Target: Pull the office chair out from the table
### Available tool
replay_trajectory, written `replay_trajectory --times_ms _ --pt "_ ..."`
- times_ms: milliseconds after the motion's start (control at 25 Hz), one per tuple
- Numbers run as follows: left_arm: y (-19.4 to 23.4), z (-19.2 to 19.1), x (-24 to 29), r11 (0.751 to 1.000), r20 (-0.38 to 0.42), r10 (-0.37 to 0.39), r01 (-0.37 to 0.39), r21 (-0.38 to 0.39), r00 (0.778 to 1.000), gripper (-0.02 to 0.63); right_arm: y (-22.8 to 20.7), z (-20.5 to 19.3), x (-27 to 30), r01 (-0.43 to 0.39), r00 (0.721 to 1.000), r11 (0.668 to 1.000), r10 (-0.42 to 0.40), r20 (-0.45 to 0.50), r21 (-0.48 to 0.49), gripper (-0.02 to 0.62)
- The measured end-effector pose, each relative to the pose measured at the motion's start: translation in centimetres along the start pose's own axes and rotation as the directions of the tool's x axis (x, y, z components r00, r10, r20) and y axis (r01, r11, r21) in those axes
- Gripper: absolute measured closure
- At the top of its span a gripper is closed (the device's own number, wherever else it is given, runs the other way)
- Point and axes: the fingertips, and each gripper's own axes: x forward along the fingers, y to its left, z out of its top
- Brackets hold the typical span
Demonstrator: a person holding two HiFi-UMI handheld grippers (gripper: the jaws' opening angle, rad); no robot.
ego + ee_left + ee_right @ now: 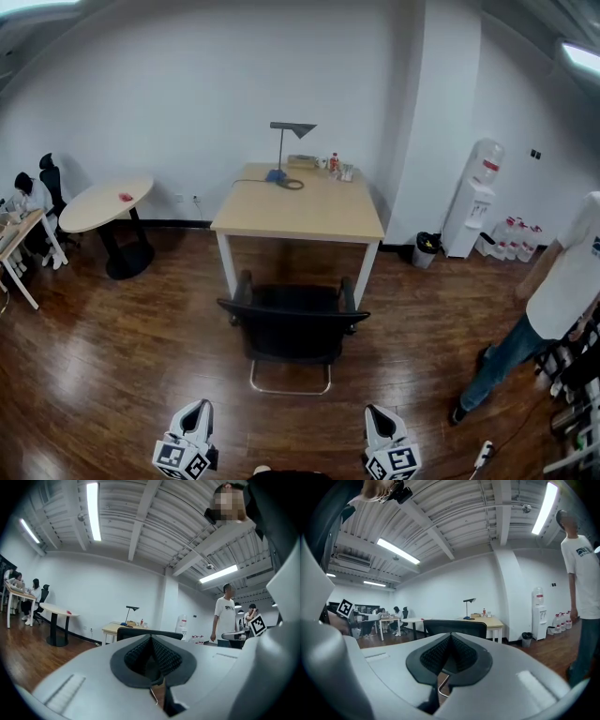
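Chair sits square to the front edge of the surface, backrest toward me, seat just ahead of the table legs, armrests close beside them. Left gripper and right gripper hang low, well apart from the chair, both aimed at the backrest. Both sets of jaws are closed with nothing between them. Stage unclear: this fits a chair parked close with the pull pending, or a short pull done and the grippers clear. No contact now; any hold on the backrest top needs the jaws opened.
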Motion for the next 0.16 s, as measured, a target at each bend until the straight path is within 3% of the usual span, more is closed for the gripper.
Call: replay_trajectory --times_ms 160 --pt "-0.50 0.53 0.42 1.000 0.010 -0.014 0.014 -0.003 1.000 0.604 0.00 0.02 -0.30 0.010 1.000 1.000 -0.010 -0.019 -0.008 0.584"
